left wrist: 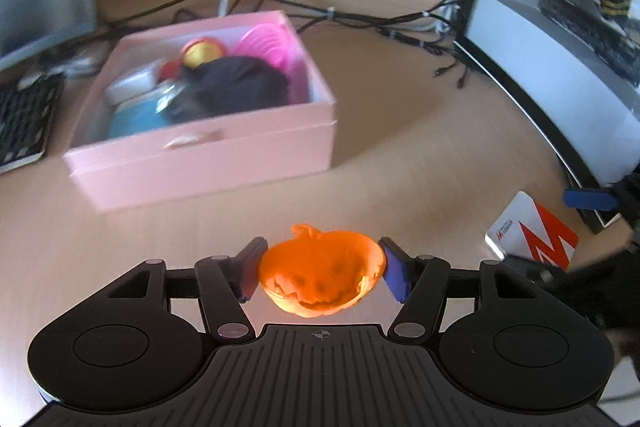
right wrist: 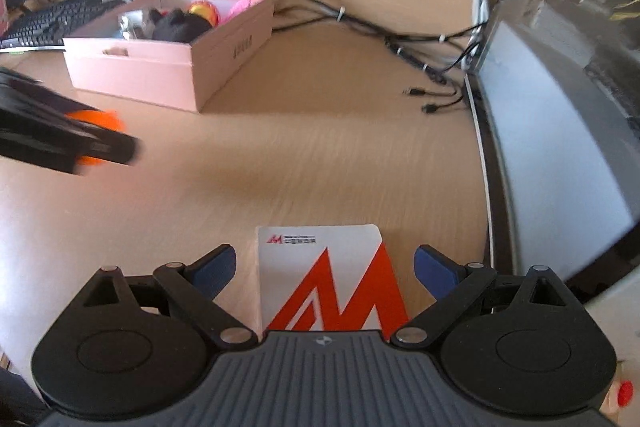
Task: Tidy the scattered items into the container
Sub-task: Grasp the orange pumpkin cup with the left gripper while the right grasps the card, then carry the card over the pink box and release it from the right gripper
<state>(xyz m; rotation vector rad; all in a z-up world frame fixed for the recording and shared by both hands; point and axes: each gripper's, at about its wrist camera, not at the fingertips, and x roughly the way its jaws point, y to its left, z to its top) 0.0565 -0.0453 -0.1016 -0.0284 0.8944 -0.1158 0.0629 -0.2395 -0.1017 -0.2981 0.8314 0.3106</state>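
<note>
The left gripper (left wrist: 322,273) clamps the orange pumpkin (left wrist: 320,277) near the pink box (left wrist: 224,155). The right gripper (right wrist: 326,275) stands wide, straddling the white-red card (right wrist: 324,279); bare desk (right wrist: 320,155) lies between them.

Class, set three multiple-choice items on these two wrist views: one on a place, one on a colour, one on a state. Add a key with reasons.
1. Where does the white and red card lie?
A. in the box
B. on the desk between the right claw fingers
C. on the keyboard

2. What colour is the box?
A. pink
B. green
C. black

3. The left claw is
A. open, empty
B. shut on the orange pumpkin
C. out of view

Key: B, it lies flat between open fingers; A, pink walls; B, both pads press it.
</note>
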